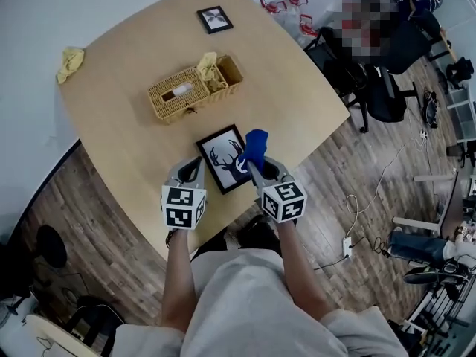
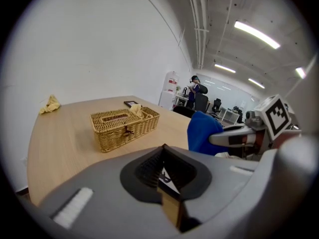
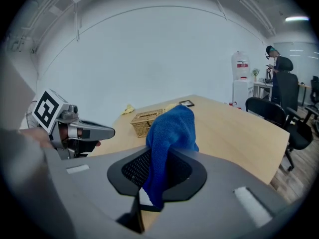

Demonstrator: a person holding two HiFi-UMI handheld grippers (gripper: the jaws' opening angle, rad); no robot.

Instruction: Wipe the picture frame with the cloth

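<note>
A black picture frame (image 1: 222, 159) with an antler print sits near the table's front edge. My left gripper (image 1: 198, 165) is shut on its left edge; in the left gripper view a strip of the print (image 2: 166, 177) shows between the jaws. A blue cloth (image 1: 255, 146) is pinched in my right gripper (image 1: 253, 166), which is shut on it. The cloth stands up in a bunch over the frame's right side. It fills the jaws in the right gripper view (image 3: 168, 133) and also shows in the left gripper view (image 2: 202, 131).
A wicker tissue basket (image 1: 178, 95) with a yellow cloth (image 1: 209, 67) stands mid-table. A small black frame (image 1: 215, 18) lies at the far edge and another yellow cloth (image 1: 70, 62) at the far left corner. Office chairs (image 1: 383, 88) and a person are off to the right.
</note>
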